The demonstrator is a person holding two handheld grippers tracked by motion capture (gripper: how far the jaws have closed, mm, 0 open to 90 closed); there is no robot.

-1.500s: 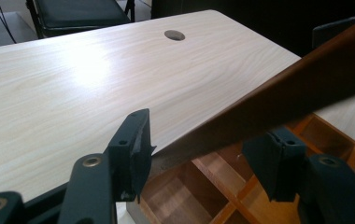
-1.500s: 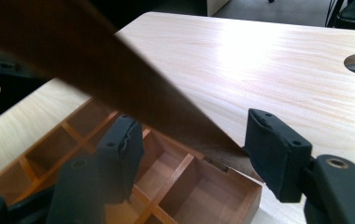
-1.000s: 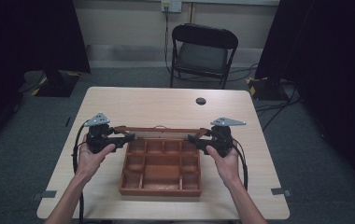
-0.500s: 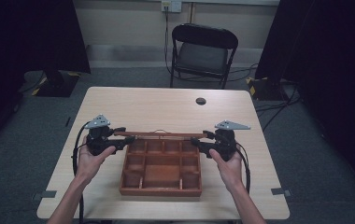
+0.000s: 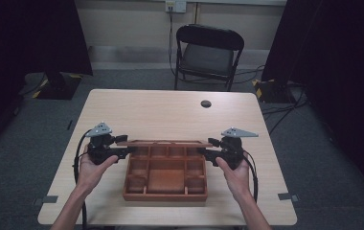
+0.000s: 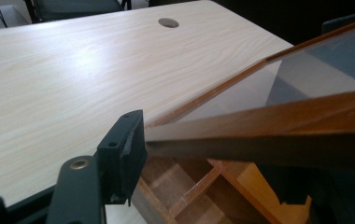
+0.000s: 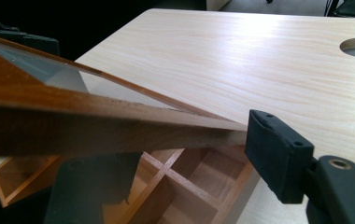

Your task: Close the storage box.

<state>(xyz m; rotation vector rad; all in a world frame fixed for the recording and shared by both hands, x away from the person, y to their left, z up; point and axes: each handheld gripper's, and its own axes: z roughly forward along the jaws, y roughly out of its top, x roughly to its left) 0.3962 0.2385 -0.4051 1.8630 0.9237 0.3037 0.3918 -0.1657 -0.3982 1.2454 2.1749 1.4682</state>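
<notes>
Wooden compartment box [image 5: 165,175], near the tabletop's [image 5: 170,112] front edge. From the high view its lid [image 5: 164,143] reads as a thin bar over the back wall, but the gripper views show a glazed wooden frame raised at a tilt. Left hand-held gripper [image 5: 122,146] and right hand-held gripper [image 5: 208,148], forearms entering from the front edge, each point inward at a lid end; the left jaws have just been opening, the right closing, both apparently still clasping the frame.

Compartment box [image 5: 165,179] sits at table's [image 5: 170,112] near edge, centered; lid [image 5: 163,143] over its far side; chair [image 5: 208,53] behind table.
</notes>
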